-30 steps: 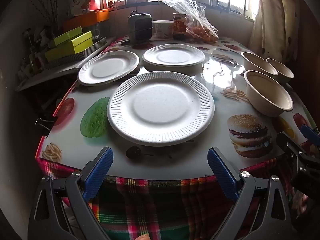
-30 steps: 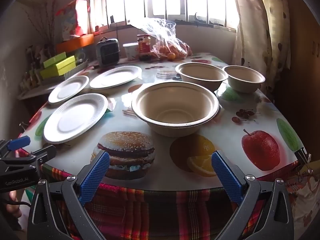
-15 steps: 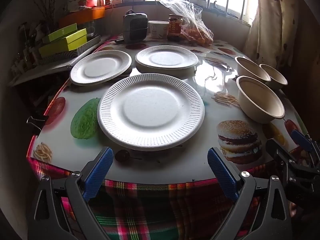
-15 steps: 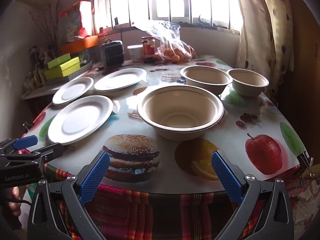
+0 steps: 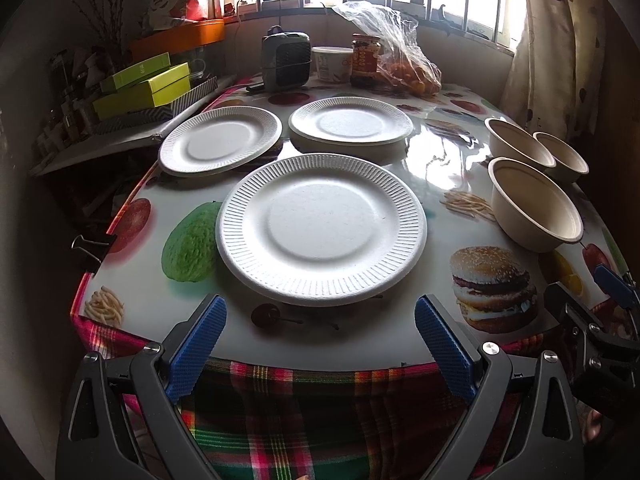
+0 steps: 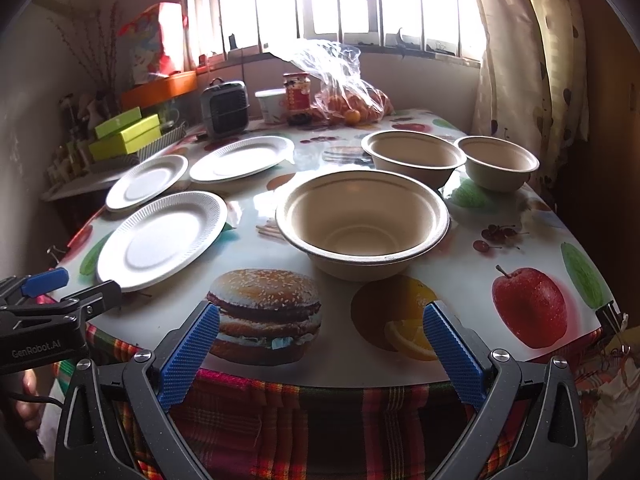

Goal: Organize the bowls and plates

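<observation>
Two grippers, left gripper (image 5: 320, 344) and right gripper (image 6: 320, 350), are hovering with fingers apart and empty at the table (image 5: 360, 344) edge as I am lining up on the nearest plate (image 5: 322, 228) and nearest bowl (image 6: 362, 224), judging the next move needs a forward reach.

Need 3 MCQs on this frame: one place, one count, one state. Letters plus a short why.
1. Where is the largest bowl relative to the burger print?
A. directly on it
B. behind it, toward the window
C. on a plate

2. How many white plates are on the table?
A. two
B. three
C. five

3. What state is the right gripper in?
A. open, holding nothing
B. shut on a bowl
C. shut on a plate

Answers: 1 B, the bowl stands beyond the print. 2 B, three plates lie apart on the left side. 3 A, its blue fingers are spread with only tablecloth between them.
</observation>
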`<state>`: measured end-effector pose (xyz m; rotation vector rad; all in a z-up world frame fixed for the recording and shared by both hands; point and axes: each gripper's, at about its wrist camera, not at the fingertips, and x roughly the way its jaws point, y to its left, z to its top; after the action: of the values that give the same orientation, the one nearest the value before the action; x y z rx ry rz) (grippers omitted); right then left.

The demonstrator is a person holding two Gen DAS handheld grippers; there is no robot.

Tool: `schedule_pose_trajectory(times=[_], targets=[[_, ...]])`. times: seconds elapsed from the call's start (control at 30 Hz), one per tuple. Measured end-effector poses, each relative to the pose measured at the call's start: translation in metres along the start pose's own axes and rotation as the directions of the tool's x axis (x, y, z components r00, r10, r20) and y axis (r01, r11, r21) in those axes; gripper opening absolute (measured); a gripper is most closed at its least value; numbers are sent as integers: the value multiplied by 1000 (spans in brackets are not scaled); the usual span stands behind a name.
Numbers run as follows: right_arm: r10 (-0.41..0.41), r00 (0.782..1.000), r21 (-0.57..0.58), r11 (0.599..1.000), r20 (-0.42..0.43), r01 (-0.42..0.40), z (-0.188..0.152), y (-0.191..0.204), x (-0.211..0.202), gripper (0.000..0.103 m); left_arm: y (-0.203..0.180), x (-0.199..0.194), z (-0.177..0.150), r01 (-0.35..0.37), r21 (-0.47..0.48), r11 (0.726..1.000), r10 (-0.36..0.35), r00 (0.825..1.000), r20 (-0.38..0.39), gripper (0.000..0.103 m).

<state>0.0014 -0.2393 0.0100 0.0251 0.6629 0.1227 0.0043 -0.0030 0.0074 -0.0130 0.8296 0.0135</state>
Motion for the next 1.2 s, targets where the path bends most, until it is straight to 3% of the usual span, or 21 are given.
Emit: schedule_pose_trajectory(times=[1.2], targets=[[-5,1000,15,1000,-5,5,-1,-6,1,103,-1,-2,1,-14,5,1000,14,1000,1,96]])
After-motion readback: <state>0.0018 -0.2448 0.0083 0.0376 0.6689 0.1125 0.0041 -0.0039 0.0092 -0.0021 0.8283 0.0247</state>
